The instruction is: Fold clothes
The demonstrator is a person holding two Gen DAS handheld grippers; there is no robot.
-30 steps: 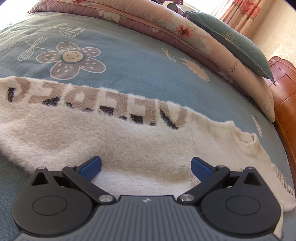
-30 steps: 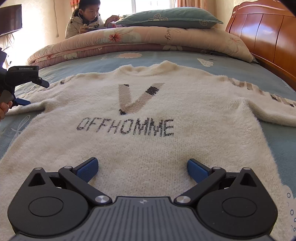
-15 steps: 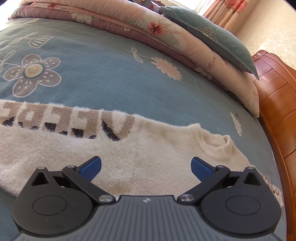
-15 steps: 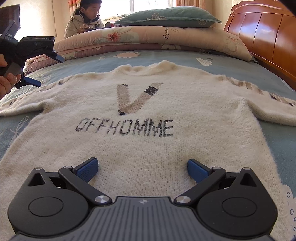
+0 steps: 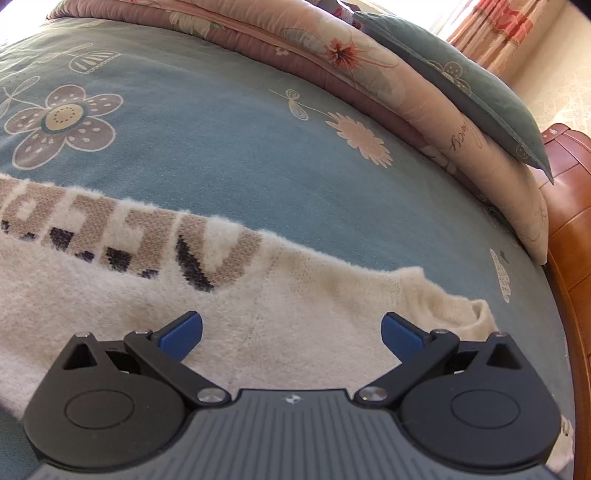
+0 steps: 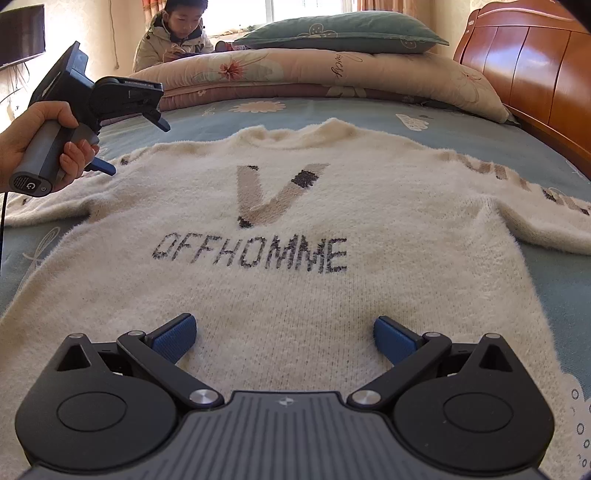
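A cream fuzzy sweater lies flat and face up on the blue flowered bedspread, both sleeves spread out. It bears a large "V" and the word "OFFHOMME". My right gripper stands open just above the sweater's lower front, nothing between its fingers. A hand holds my left gripper open in the air above the sweater's left shoulder. In the left wrist view the left gripper hangs open over the sweater, between the lettered sleeve and the collar.
A folded flowered quilt and a teal pillow lie along the far side of the bed. The wooden headboard runs along the right. A person sits beyond the quilt. A dark screen hangs at the upper left.
The left gripper has risen and swung from the sleeve toward the shoulder and collar, staying open. The right gripper has hardly moved.
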